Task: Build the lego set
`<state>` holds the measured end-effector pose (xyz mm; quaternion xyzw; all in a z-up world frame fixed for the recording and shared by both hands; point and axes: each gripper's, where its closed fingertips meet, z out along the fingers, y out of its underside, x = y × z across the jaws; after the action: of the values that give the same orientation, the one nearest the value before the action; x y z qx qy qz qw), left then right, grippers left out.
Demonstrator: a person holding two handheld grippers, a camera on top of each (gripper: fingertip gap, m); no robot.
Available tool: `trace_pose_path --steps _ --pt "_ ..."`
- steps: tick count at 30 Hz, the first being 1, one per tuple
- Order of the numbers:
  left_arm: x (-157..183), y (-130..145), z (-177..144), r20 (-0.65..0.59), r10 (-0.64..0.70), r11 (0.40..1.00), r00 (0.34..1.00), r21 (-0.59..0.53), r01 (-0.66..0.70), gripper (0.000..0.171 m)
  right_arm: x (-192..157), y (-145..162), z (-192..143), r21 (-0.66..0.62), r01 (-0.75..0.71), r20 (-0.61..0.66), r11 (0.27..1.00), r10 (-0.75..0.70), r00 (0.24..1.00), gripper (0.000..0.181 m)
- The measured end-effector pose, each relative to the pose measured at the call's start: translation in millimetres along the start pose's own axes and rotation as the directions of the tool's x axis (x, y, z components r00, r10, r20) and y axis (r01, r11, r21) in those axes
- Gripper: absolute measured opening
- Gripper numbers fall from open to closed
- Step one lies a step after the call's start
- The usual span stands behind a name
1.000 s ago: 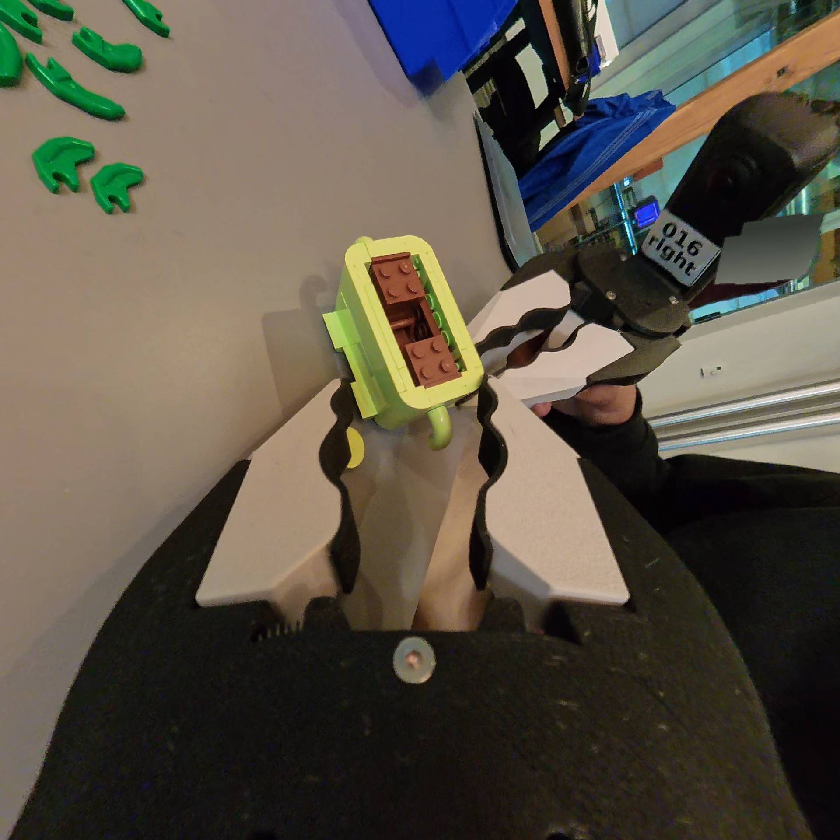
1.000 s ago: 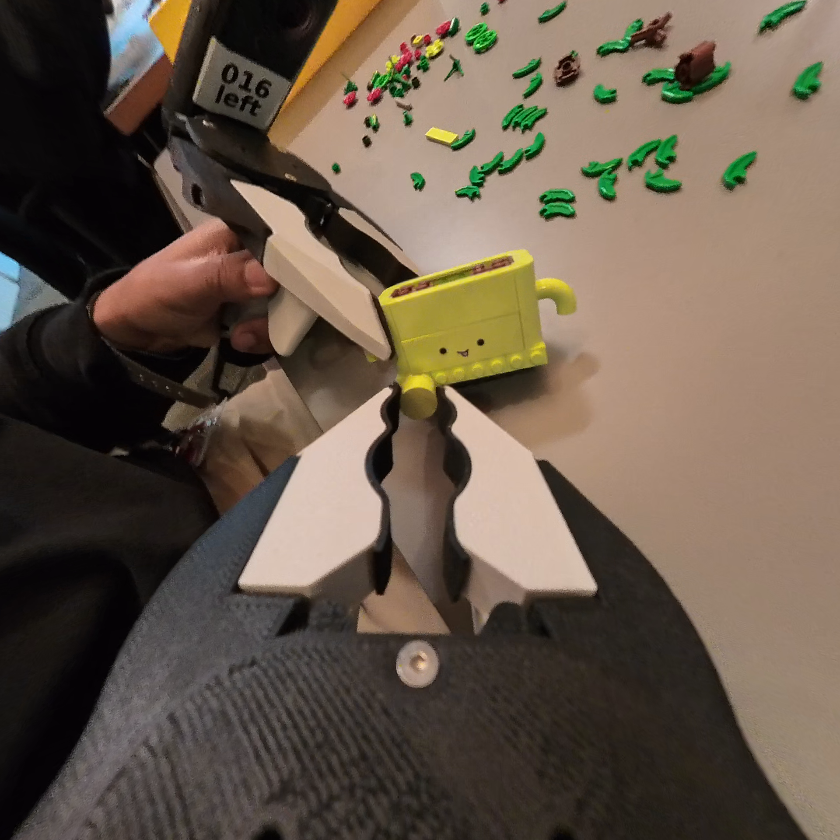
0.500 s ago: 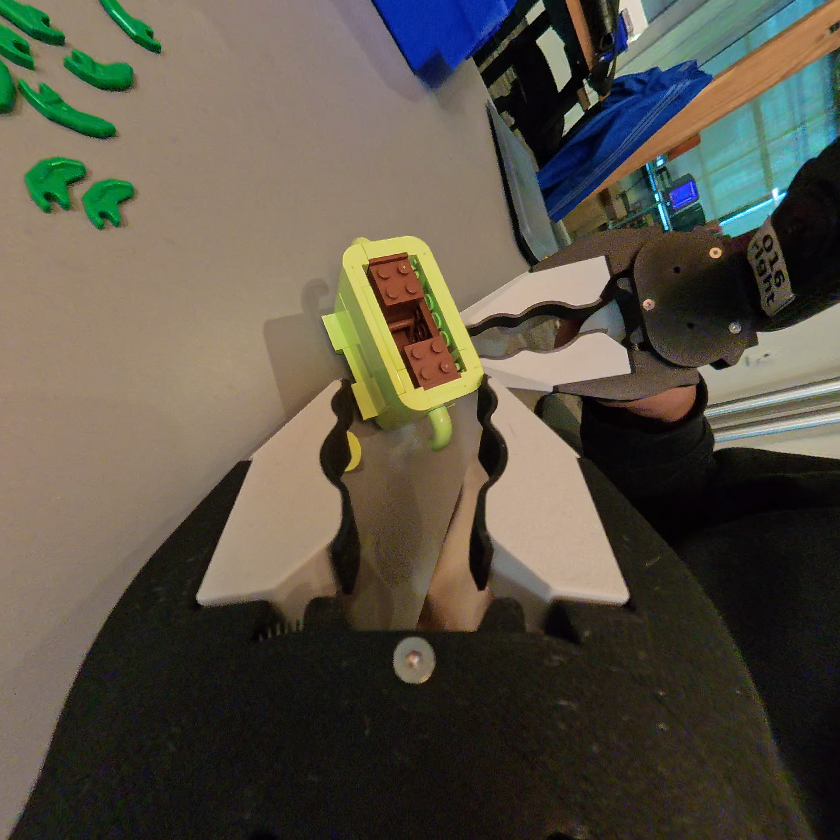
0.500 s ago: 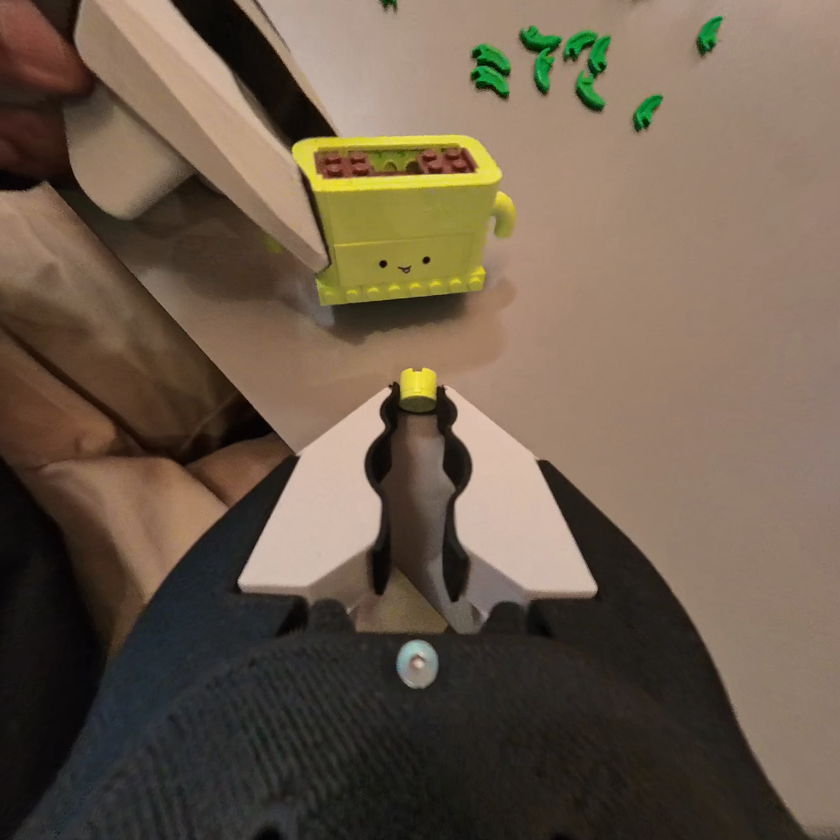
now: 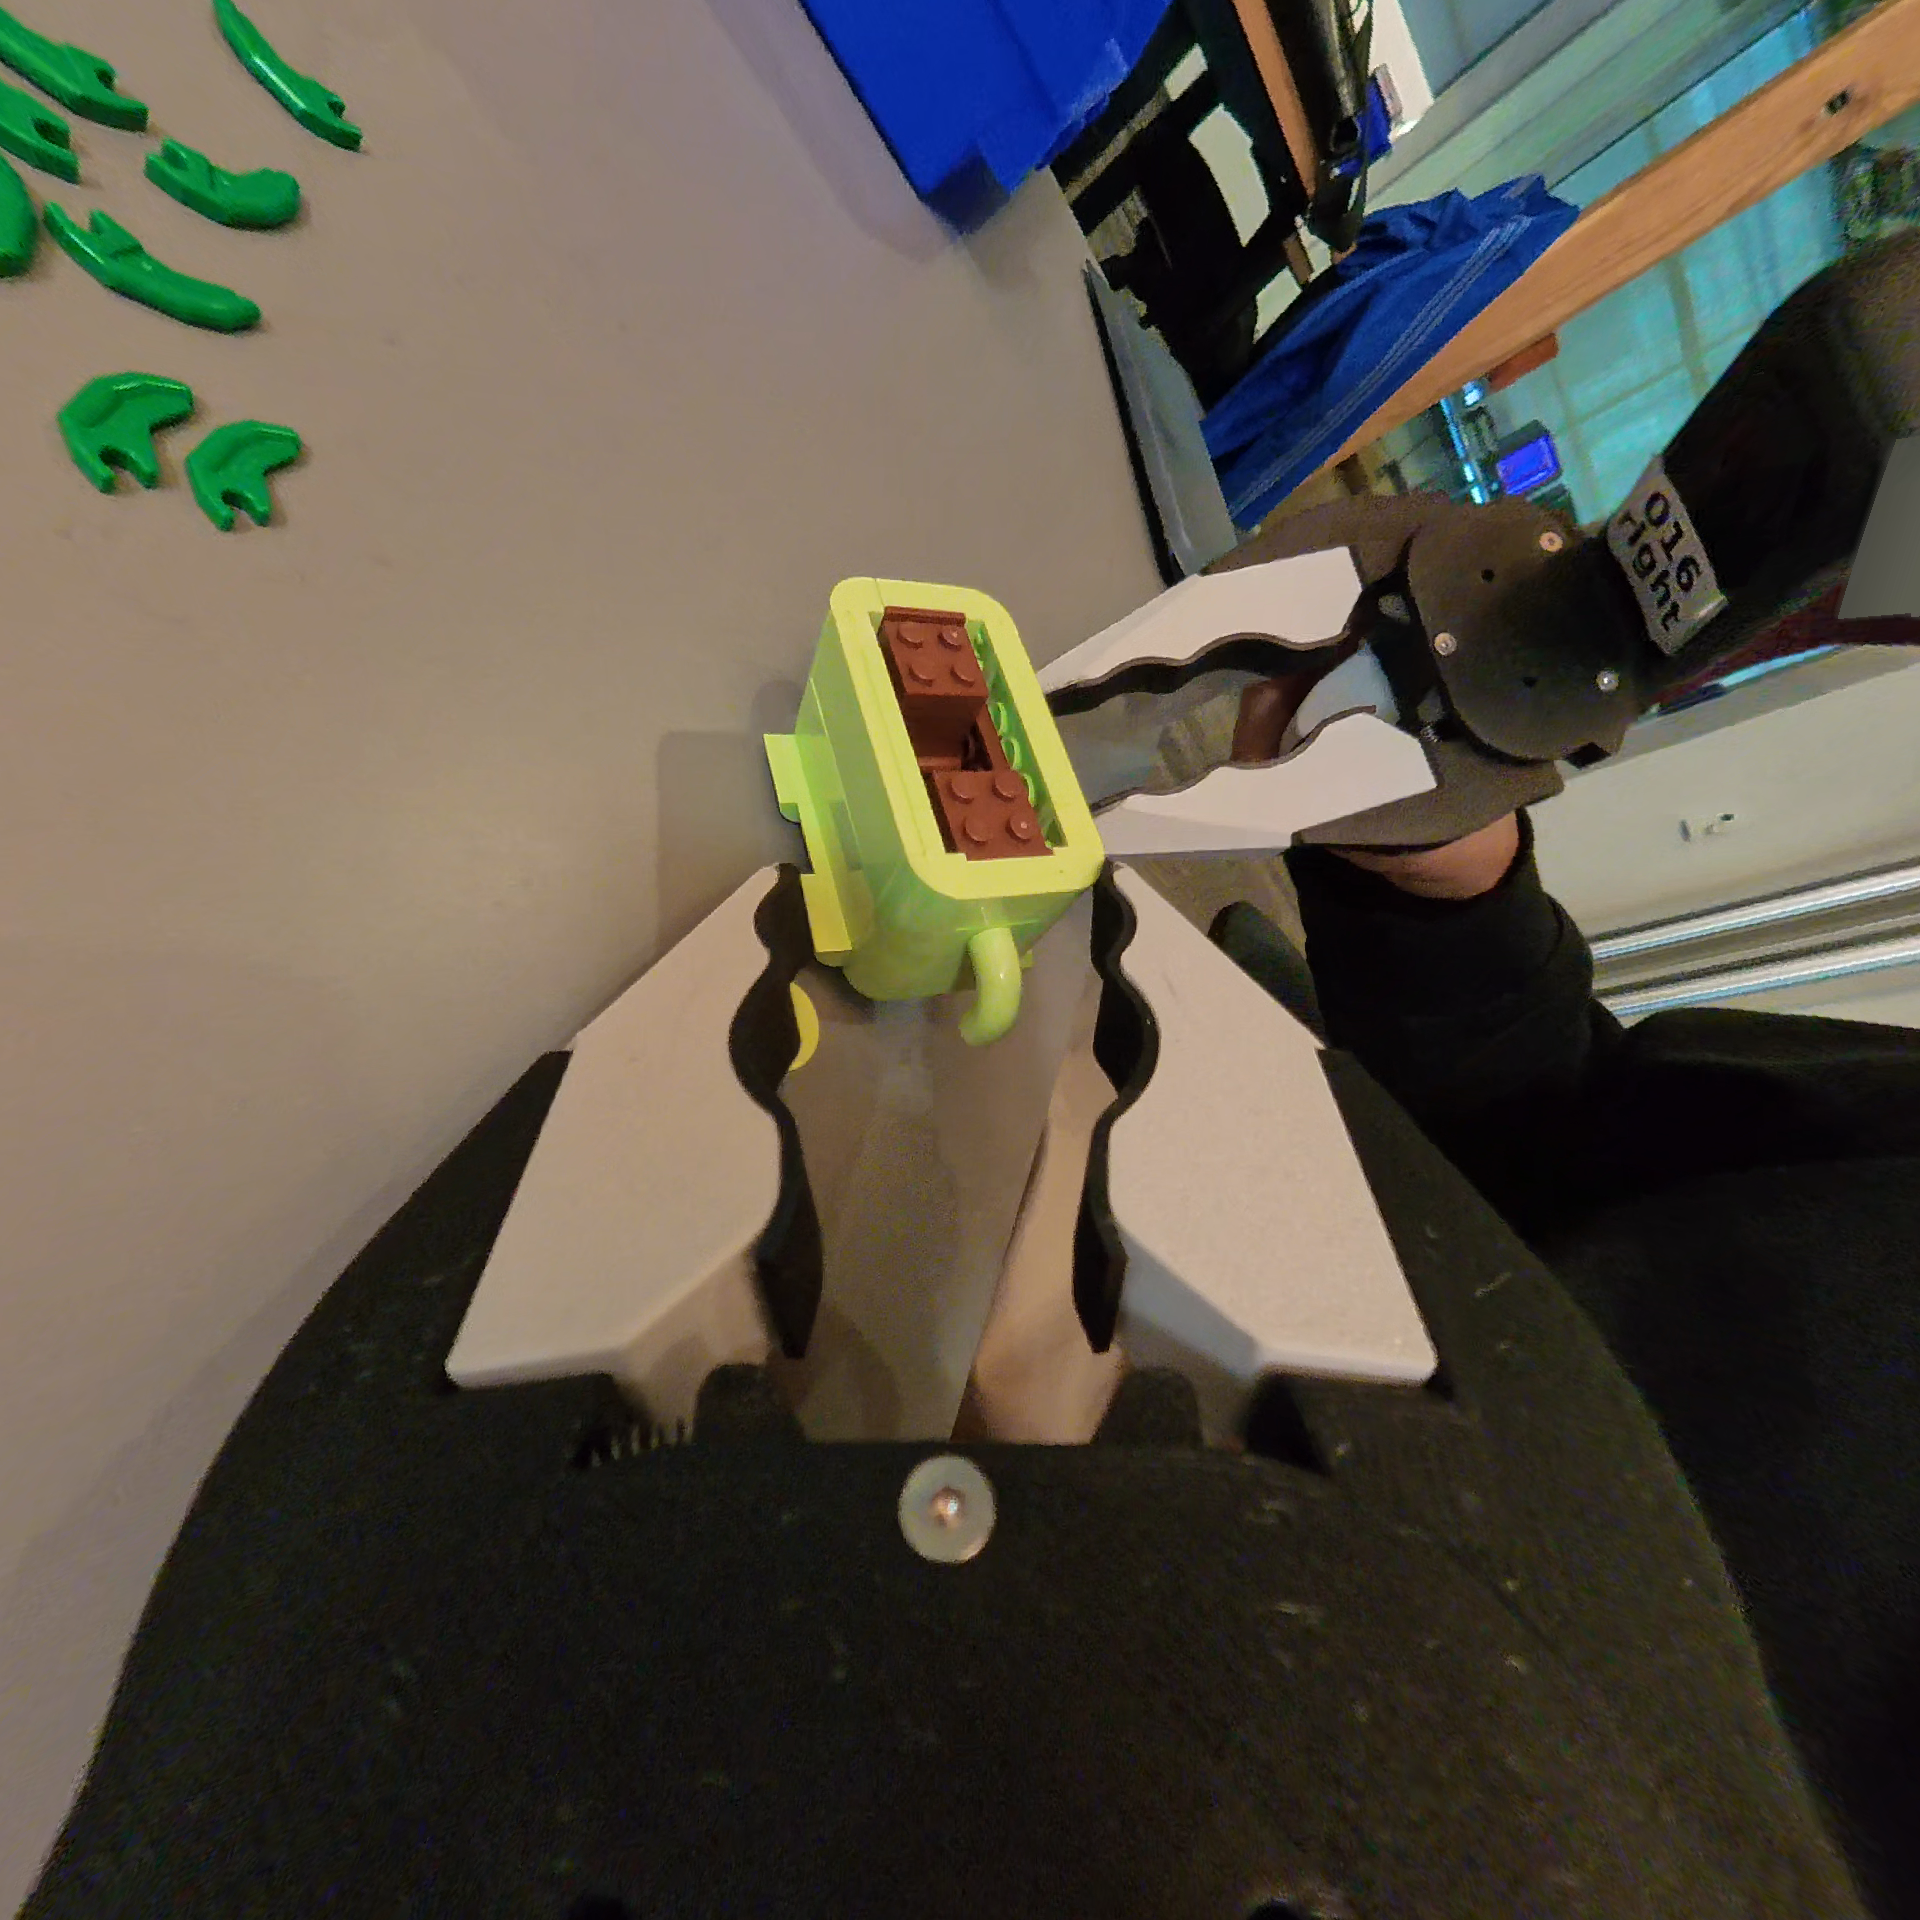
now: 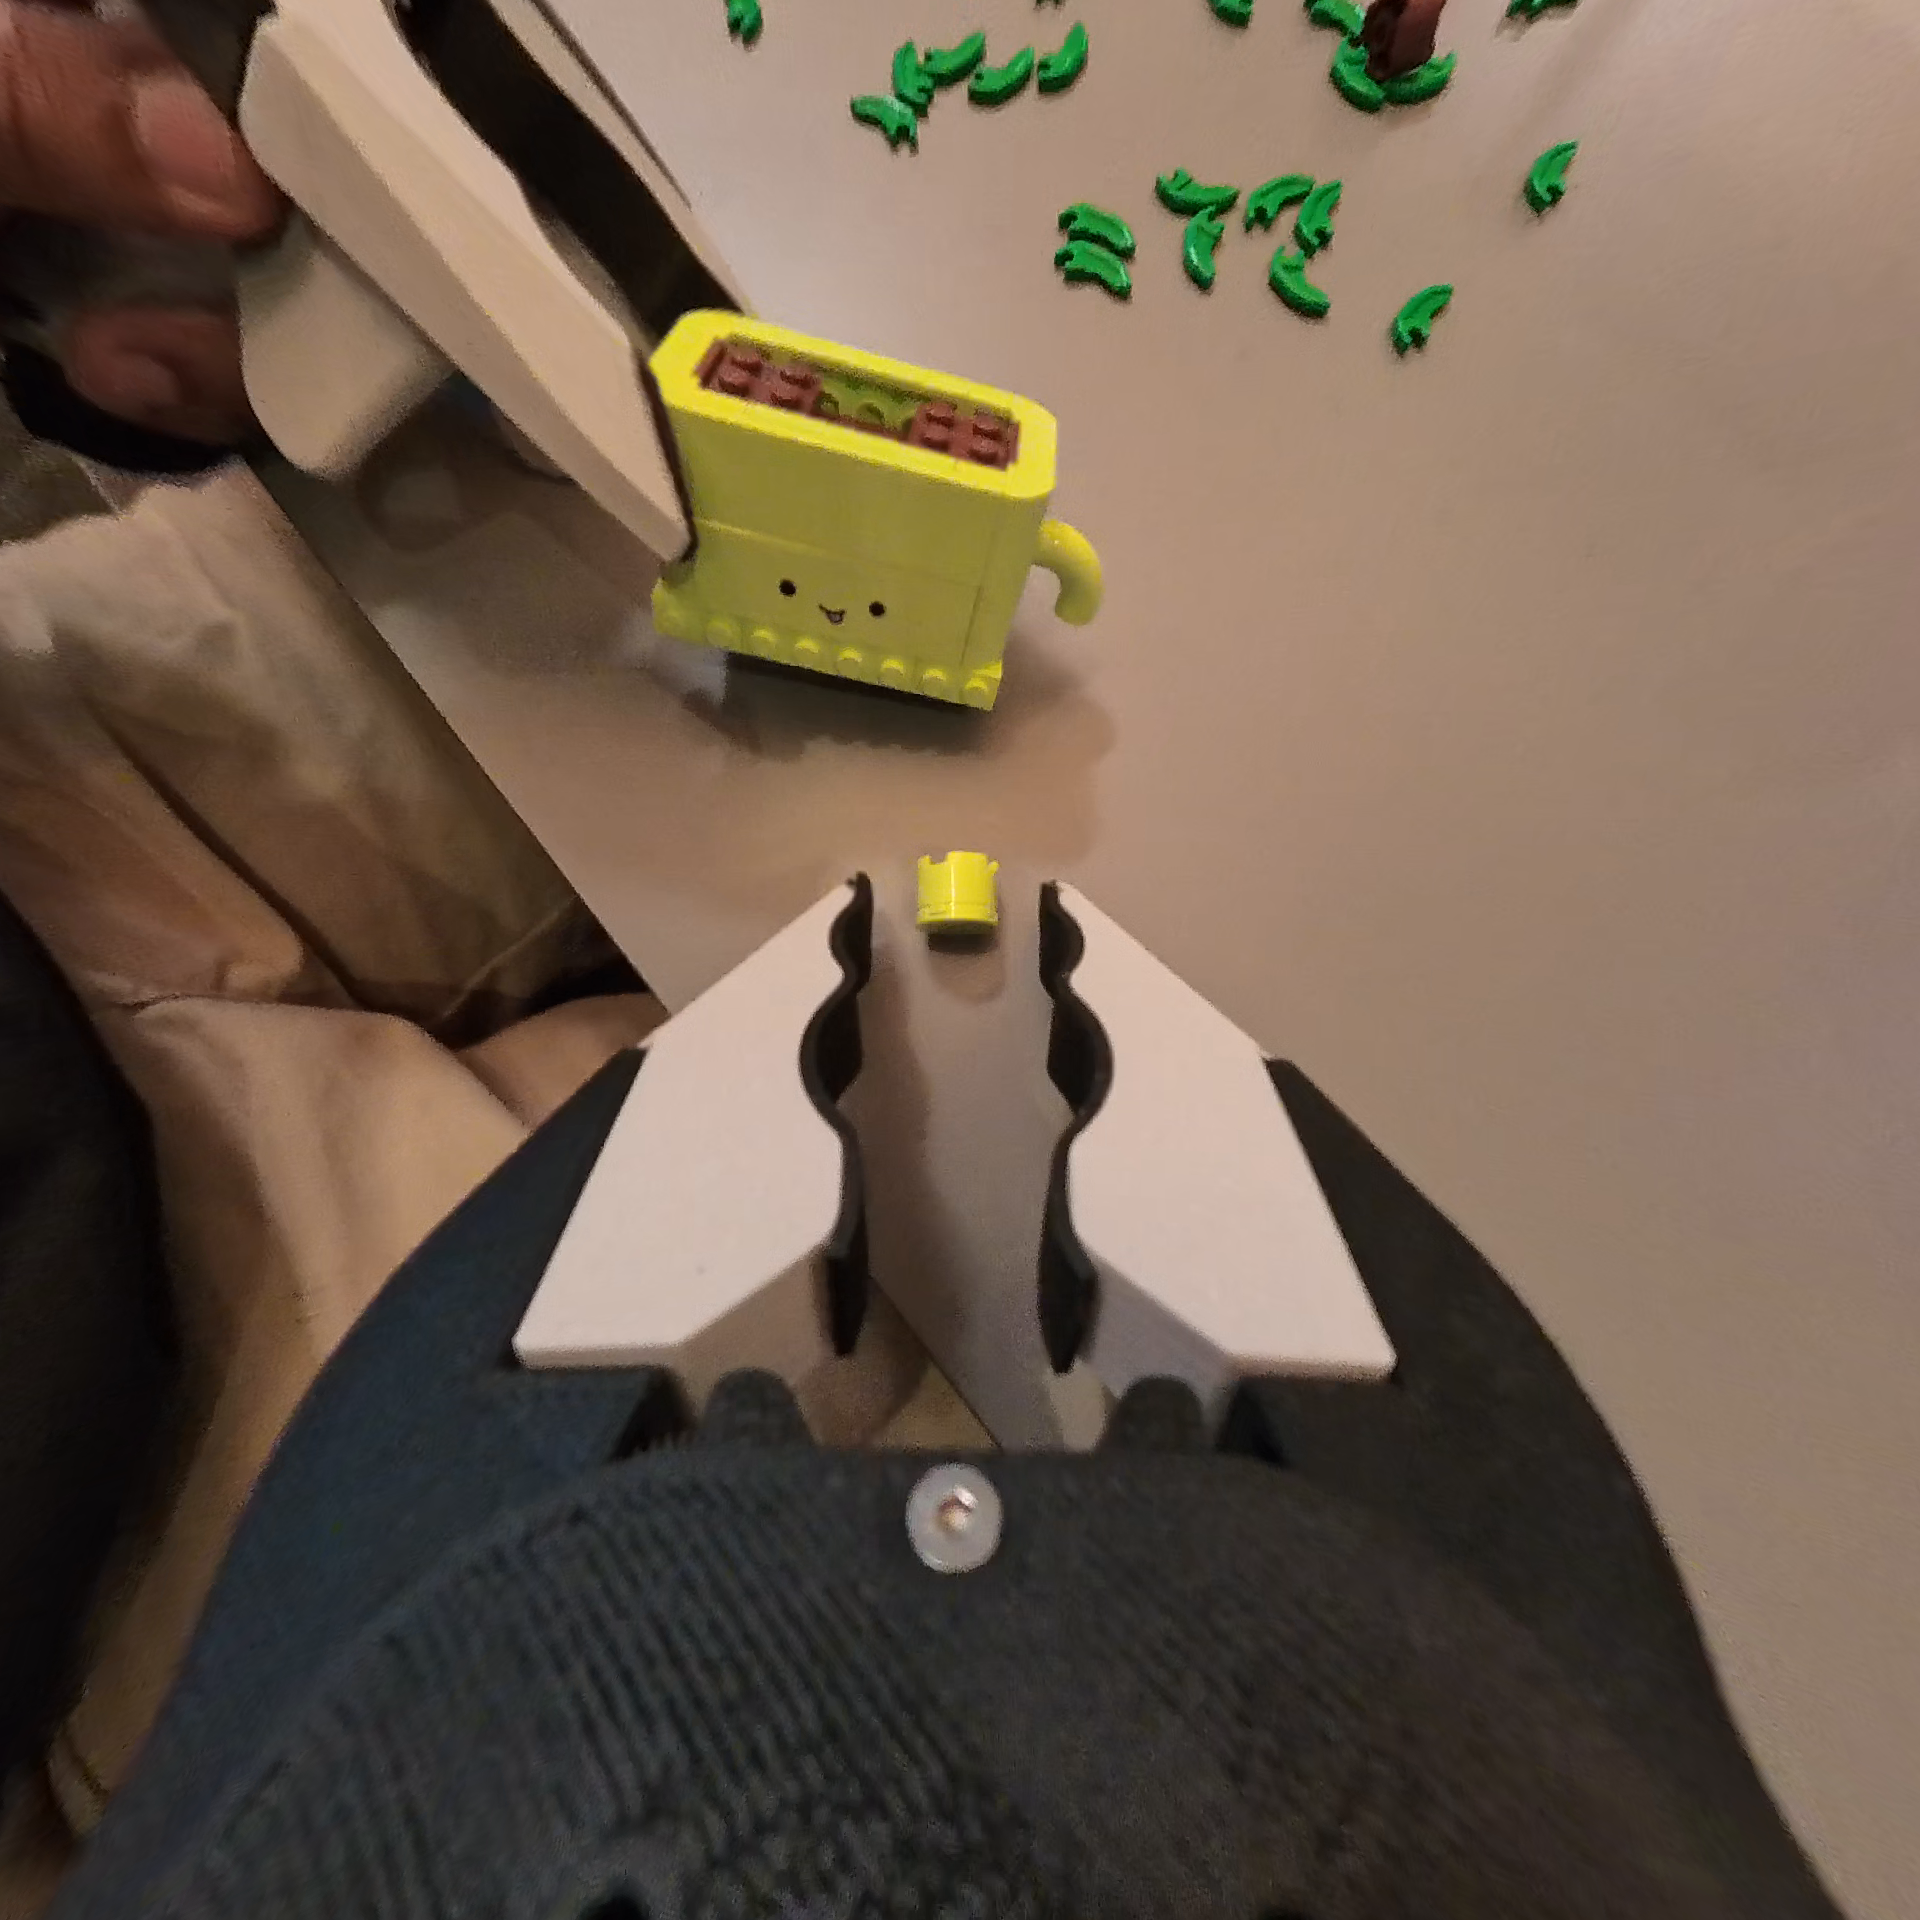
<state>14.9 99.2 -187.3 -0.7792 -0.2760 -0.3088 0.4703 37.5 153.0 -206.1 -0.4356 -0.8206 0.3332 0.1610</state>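
Observation:
My left gripper [image 5: 943, 894] is shut on a lime-green toaster-shaped Lego build [image 5: 935, 748] with brown bricks in its top slot and a curved handle. It grips the build by its end, tilted just off the grey table [image 5: 468, 623]. In the right wrist view the build [image 6: 852, 520] shows a small face, with a left finger [image 6: 468, 291] against its left end. My right gripper [image 6: 951, 894] is open. A small yellow round piece [image 6: 958, 891] lies between its pads with a gap on each side. The right gripper [image 5: 1075, 758] also shows beside the build.
Several green leaf-shaped pieces [image 6: 1195, 239] lie scattered on the far table, and also show in the left wrist view [image 5: 156, 281]. A brown piece [image 6: 1392, 31] sits among them. A blue bin [image 5: 966, 83] stands at the table's far edge. The person's lap [image 6: 208, 831] is beyond the near table edge. There is about 7 cm between the tips of the two grippers.
My right gripper drew back from the build's underside with the yellow round piece, then opened. The piece now sits free between the pads. My left gripper kept its hold on the build.

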Motion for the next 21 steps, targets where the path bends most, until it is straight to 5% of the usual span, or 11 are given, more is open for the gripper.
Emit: trace_pose_path --steps 8,13,16,21 --pt "-0.4 14.7 8.9 0.18 0.209 0.976 0.961 -0.106 -0.193 0.056 4.3 3.0 3.9 0.05 0.056 -0.041 0.997 -0.054 0.998 0.015" --pt "-1.1 17.6 13.2 0.255 0.298 0.953 0.92 -0.138 -0.271 0.057 -9.0 -28.8 -23.7 0.327 0.118 -0.042 0.938 -0.111 0.993 0.015" --pt "3.3 17.3 14.0 0.246 0.273 0.961 0.93 -0.115 -0.251 0.068 -23.5 -46.5 -49.2 0.503 0.174 -0.055 0.847 -0.17 0.984 0.014" --pt "31.8 -8.8 -10.1 0.273 0.273 0.95 0.922 0.077 -0.304 0.085 -33.1 -51.4 -68.2 0.579 0.201 -0.08 0.791 -0.19 0.979 0.014"
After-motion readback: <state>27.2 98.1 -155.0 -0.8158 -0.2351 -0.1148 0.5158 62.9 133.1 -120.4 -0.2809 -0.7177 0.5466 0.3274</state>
